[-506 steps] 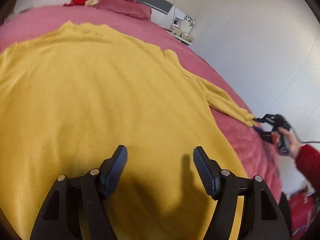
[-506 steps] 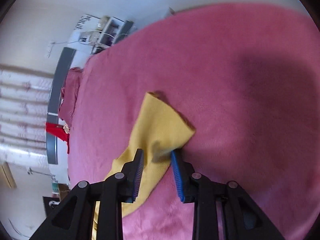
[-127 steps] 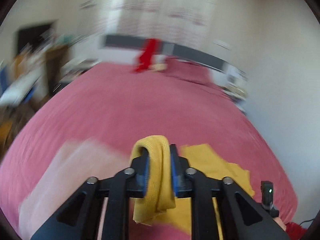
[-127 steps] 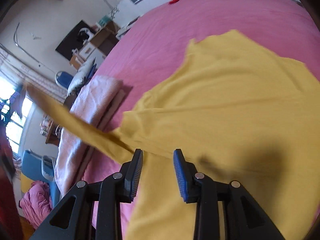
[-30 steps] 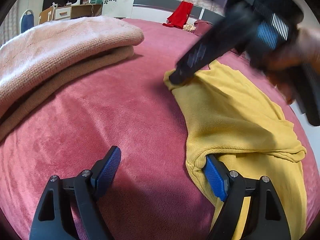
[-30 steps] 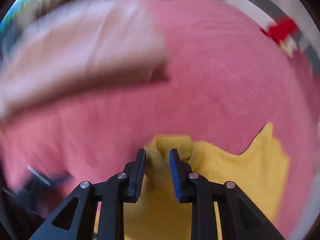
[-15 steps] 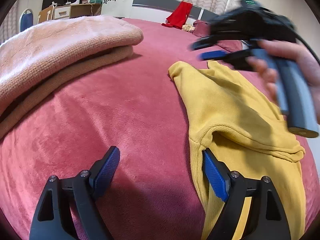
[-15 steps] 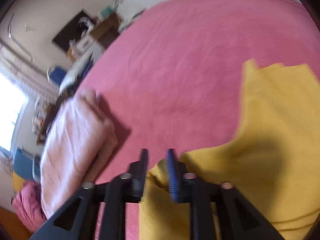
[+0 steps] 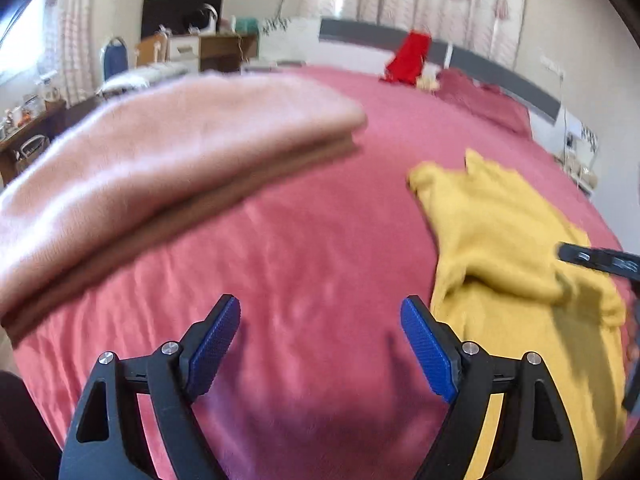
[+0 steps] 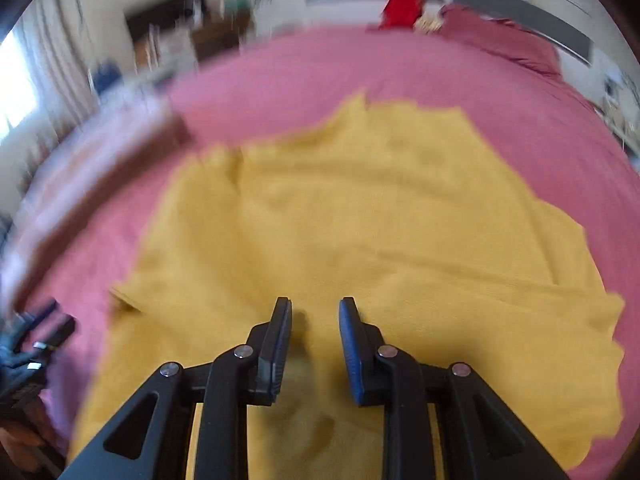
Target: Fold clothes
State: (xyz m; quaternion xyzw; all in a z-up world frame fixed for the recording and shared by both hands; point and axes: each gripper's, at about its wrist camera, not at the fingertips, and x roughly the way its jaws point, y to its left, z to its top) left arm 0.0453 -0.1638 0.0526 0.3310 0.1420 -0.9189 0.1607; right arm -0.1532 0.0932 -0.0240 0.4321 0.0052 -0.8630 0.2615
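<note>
- Sweater (image 10: 360, 216): lying on bed (image 9: 304, 232), long axis running away.
- Right gripper (image 10: 315, 334): hovering over its near end, parted, empty; nearer.
- Left gripper (image 9: 320, 340): hovering leftward, spread, empty.

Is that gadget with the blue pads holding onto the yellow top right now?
No: in the left wrist view the left gripper stands wide open over bare pink bedspread, with the yellow top lying off to its side.
</note>
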